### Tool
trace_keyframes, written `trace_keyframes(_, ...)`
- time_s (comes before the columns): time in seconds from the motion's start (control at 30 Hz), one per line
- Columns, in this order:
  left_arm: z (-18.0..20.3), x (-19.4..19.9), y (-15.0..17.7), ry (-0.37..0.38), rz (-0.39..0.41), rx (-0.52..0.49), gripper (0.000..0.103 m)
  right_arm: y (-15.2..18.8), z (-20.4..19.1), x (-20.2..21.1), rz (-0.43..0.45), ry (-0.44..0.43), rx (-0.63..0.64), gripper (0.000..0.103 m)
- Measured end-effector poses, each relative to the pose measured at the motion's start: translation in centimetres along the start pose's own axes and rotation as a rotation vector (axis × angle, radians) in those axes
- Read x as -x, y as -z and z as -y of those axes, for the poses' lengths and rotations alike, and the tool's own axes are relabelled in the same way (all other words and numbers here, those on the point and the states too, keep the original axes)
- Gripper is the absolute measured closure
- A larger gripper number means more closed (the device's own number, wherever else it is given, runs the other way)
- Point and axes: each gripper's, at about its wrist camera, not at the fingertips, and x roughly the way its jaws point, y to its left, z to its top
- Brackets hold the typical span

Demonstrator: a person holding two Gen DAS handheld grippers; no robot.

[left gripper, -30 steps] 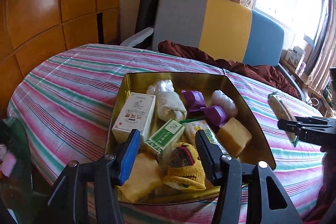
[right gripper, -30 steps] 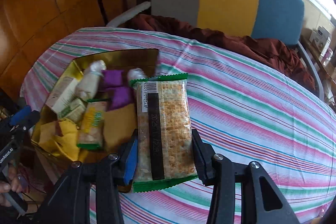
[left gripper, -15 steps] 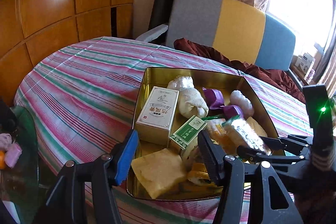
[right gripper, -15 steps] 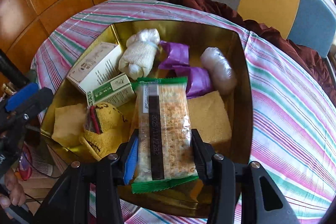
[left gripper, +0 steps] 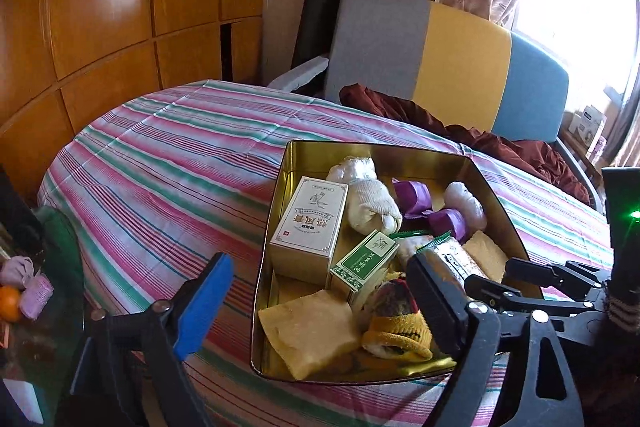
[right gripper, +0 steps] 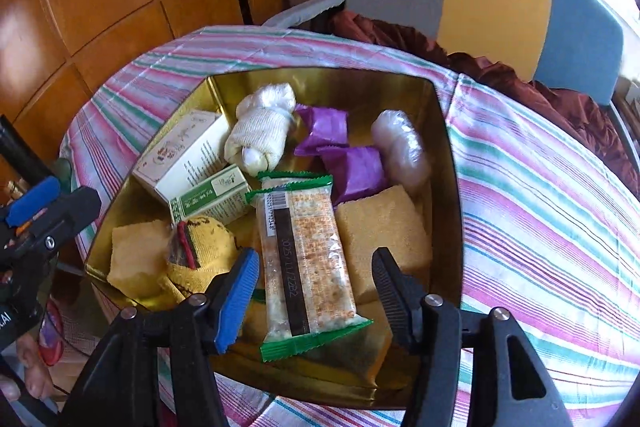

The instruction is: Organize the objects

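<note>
The cracker pack (right gripper: pixel 306 259) lies in the gold tin (right gripper: pixel 450 163) on the striped cloth (right gripper: pixel 540 187). The right gripper (right gripper: pixel 316 291) has just been opening; its 2 fingers sit beside the pack, not touching. The left gripper (left gripper: pixel 320 301) has opened wide and holds nothing.

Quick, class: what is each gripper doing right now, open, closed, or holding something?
Left gripper: open, just widened, holding nothing.
Right gripper: open, jaws just parted; the cracker packet lies between them, released in the gold tin.
</note>
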Motion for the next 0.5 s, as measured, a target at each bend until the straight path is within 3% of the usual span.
trace_keyframes(0.1, 0.3, 0.7, 0.0, -0.006, 0.024, -0.008, 0.0, 0.2, 0.1, 1.2, 0.051, 0.034, -0.016, 0.043)
trace_keyframes(0.23, 1.0, 1.6, 0.2, -0.015, 0.04, -0.017, 0.0, 0.9, 0.3, 2.9, 0.109, 0.086, -0.033, 0.043)
trace_keyframes(0.37, 1.9, 1.9, 0.3, -0.088, 0.041, -0.014, 0.0, 1.4, 0.7, 3.9, 0.128, 0.104, -0.048, 0.043)
trace_keyframes(0.5, 2.1, 2.3, 0.8, -0.09, 0.051, 0.0, 0.0, 2.0, 0.8, 4.4, 0.136, 0.11, -0.052, 0.043)
